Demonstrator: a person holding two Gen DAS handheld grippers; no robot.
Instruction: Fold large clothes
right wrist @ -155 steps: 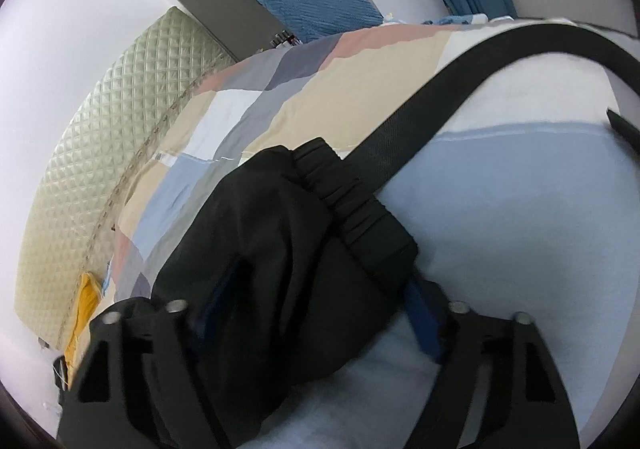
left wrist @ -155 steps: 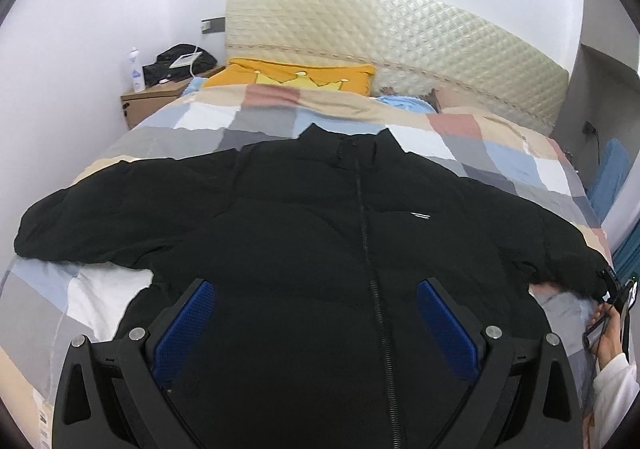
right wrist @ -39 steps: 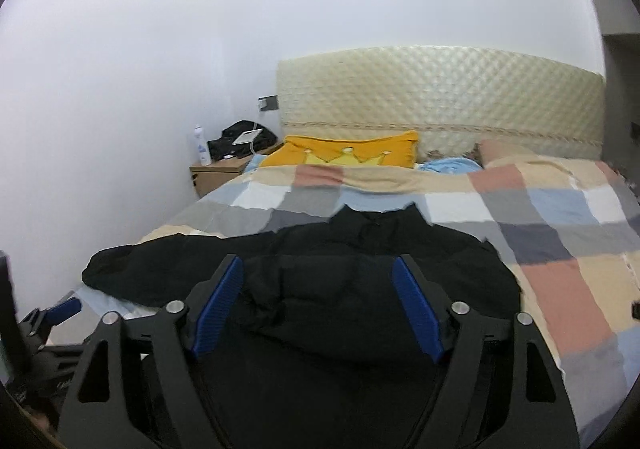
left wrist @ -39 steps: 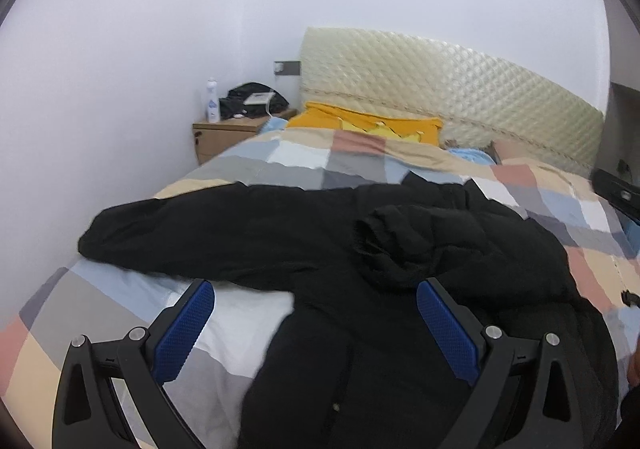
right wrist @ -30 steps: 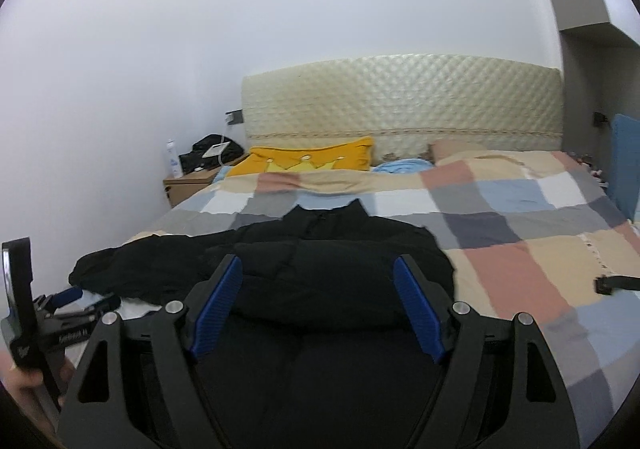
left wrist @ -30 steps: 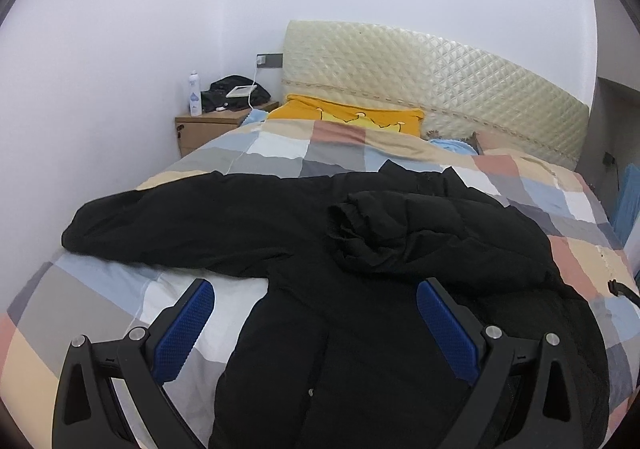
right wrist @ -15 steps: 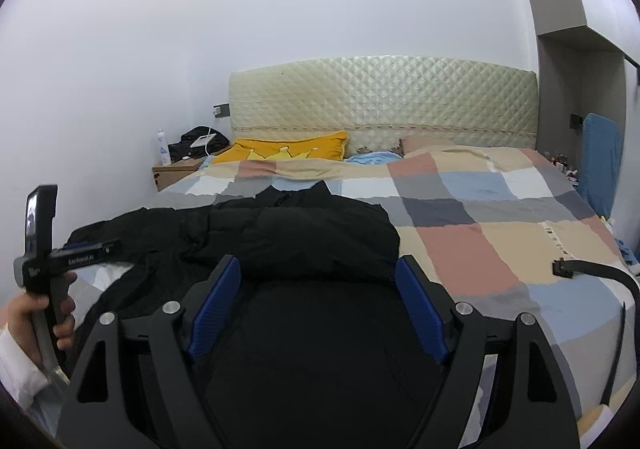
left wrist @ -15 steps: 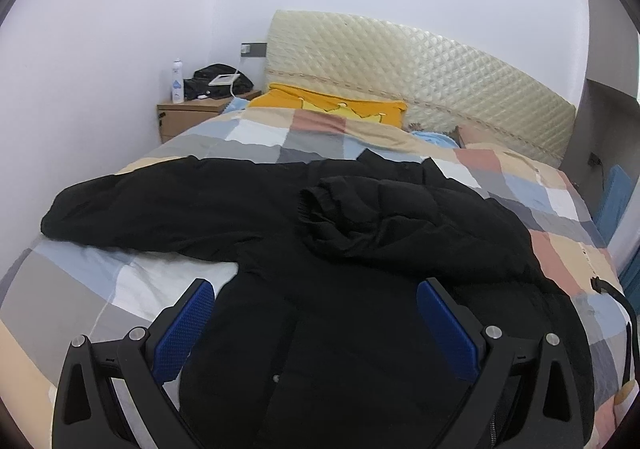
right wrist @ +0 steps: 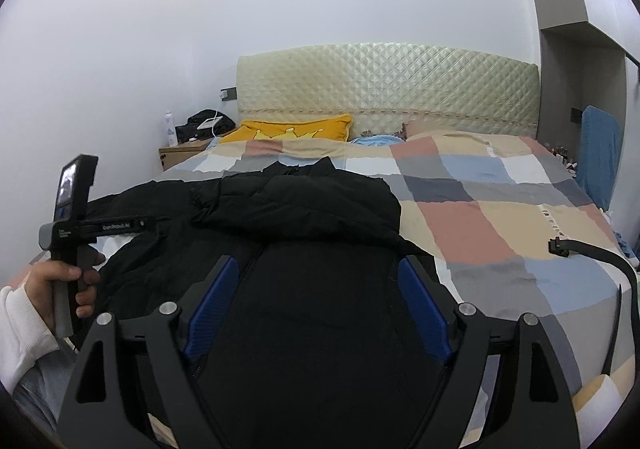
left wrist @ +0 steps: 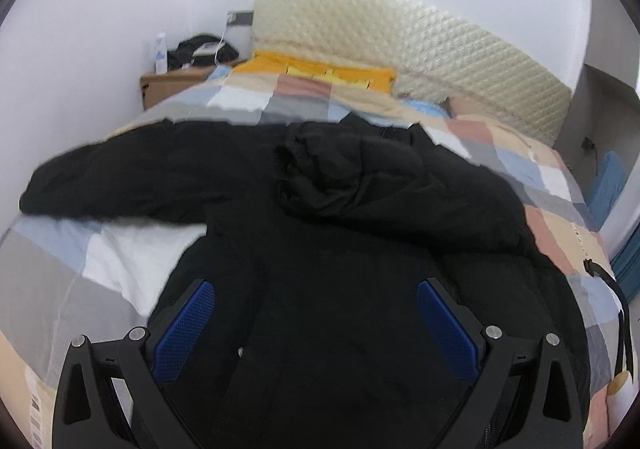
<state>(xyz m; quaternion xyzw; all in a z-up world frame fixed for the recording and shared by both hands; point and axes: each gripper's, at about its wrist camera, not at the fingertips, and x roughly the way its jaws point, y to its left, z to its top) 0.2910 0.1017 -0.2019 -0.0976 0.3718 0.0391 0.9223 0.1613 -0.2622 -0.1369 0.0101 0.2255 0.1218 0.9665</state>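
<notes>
A large black padded jacket lies front-up on the checked bed; it also shows in the right wrist view. Its right sleeve is folded across the chest. Its left sleeve still stretches out to the left. My left gripper is open and empty above the jacket's lower body. My right gripper is open and empty over the jacket's hem. The left gripper's body, held in a hand, shows in the right wrist view at the left.
The checked quilt covers the bed. A yellow pillow and a padded headboard are at the far end. A wooden nightstand with a bottle stands far left. A black strap lies on the bed's right side.
The right sleeve was held at the right edge 5 s ago and now lies folded over the chest. Both grippers are open; the left one has dipped closer over the jacket.
</notes>
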